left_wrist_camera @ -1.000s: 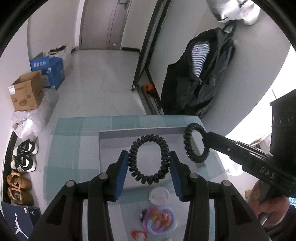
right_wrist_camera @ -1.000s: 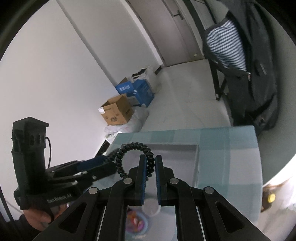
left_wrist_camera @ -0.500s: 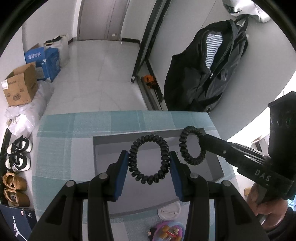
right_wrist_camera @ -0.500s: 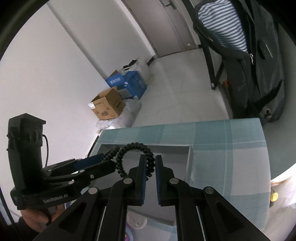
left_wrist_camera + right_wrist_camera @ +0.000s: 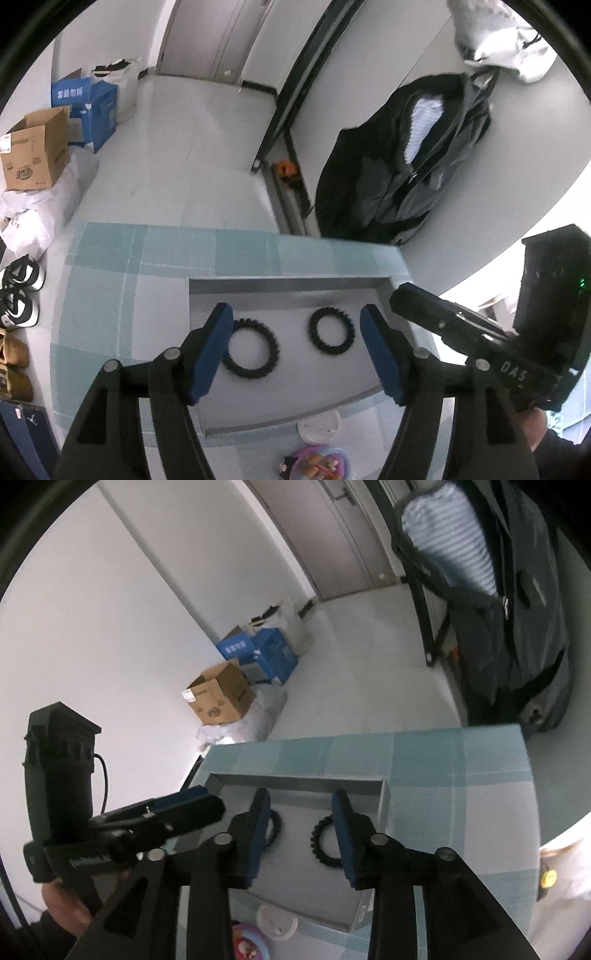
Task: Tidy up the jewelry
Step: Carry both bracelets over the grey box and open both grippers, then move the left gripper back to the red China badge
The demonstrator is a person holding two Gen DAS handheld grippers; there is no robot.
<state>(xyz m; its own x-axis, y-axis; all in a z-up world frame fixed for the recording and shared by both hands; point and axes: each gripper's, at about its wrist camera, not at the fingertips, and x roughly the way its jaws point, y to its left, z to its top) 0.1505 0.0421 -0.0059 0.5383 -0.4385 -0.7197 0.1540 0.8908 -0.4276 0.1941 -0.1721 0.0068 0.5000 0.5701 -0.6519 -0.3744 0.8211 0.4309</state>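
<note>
Inside the shallow grey tray (image 5: 207, 295), two black coiled spiral bands (image 5: 251, 349) (image 5: 331, 331) lie apart, light and springy; pinch across one coil. Both claws, left (image 5: 297, 352) and right (image 5: 300, 836), gape empty.

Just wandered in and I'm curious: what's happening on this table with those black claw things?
A person is sorting jewelry with a handheld claw in each hand. Both the left claw and the right claw are open and empty, above a grey tray on the teal checked tablecloth. Two black coiled rings lie flat in the tray, apart: the left ring and the right ring. More trinkets sit on the table nearer the person.
</note>
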